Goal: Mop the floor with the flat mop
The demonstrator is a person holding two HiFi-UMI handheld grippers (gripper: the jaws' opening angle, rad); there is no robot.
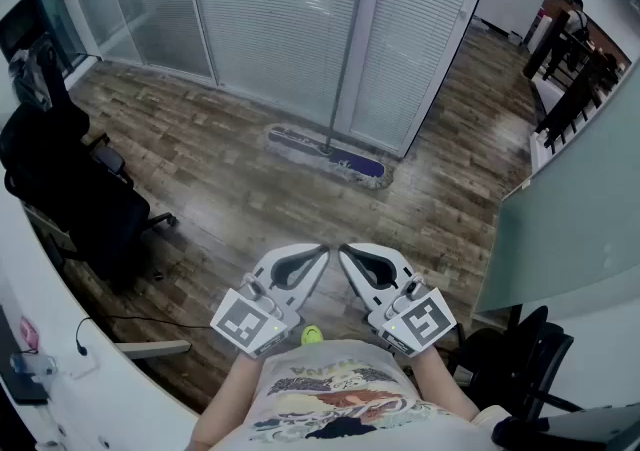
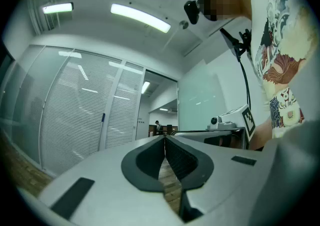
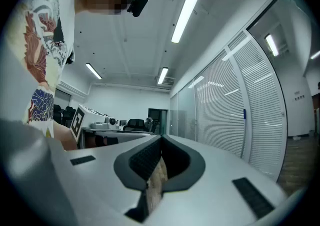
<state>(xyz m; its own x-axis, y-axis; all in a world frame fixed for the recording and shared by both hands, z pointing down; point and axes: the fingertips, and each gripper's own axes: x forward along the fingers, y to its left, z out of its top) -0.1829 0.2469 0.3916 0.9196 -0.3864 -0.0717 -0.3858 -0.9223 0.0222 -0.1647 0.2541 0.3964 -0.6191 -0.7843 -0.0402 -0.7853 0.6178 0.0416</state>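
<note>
- Claws come as a pair: the left claw (image 1: 322,250) and the right claw (image 1: 343,250) sit side by side with their tips close together, both level and pointing at the far wall
- Each claw is pressed tight together, with nothing in its bite
- Wood floor (image 1: 230,209) lies between the claws and the flat mop (image 1: 325,155), which is straight ahead of the tips and well apart from them
- There is one mop; its flat head lies on the floor by the wall of white blinds (image 1: 270,19), and the head's long side runs left to right, across the way the claws point
- Its pole (image 1: 345,59) stands up from the middle of the head and leans back on the blinds, blue end on top
- There are two chairs: a big black chair (image 1: 70,189) well off to the left of the left claw, and a second black chair (image 1: 520,364) right of the right claw and a bit behind it
- One small green round thing (image 1: 312,335) sits just behind the claws, between them
- One thin cable (image 1: 120,317) lies on the floor, left of the left claw
</note>
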